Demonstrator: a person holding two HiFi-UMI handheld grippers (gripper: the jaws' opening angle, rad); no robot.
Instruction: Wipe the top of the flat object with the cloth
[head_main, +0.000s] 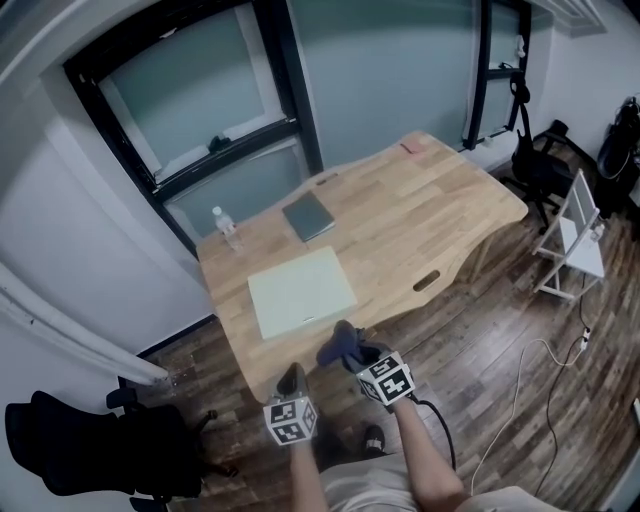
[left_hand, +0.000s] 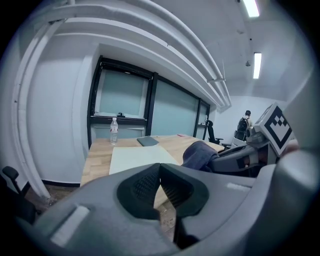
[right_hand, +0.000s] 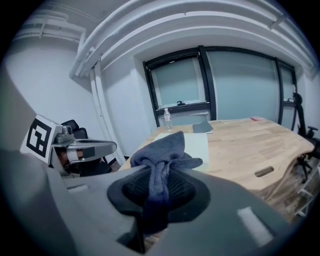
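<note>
A pale green flat board (head_main: 301, 291) lies on the wooden table (head_main: 420, 215) near its front left corner; it also shows as a flat board (left_hand: 135, 158) and a flat board (right_hand: 197, 143) in the gripper views. My right gripper (head_main: 345, 347) is shut on a dark blue cloth (right_hand: 162, 152), held in the air just short of the table's near edge; the cloth (head_main: 342, 344) bunches above its jaws. My left gripper (head_main: 292, 381) hangs beside it on the left, shut with nothing between its jaws, also short of the table.
A grey notebook (head_main: 309, 216) and a clear water bottle (head_main: 227, 228) sit behind the board. A pink item (head_main: 413, 148) lies at the table's far edge. Black chairs stand at the lower left (head_main: 70, 440) and far right (head_main: 535, 160); a white rack (head_main: 578, 235) stands to the right.
</note>
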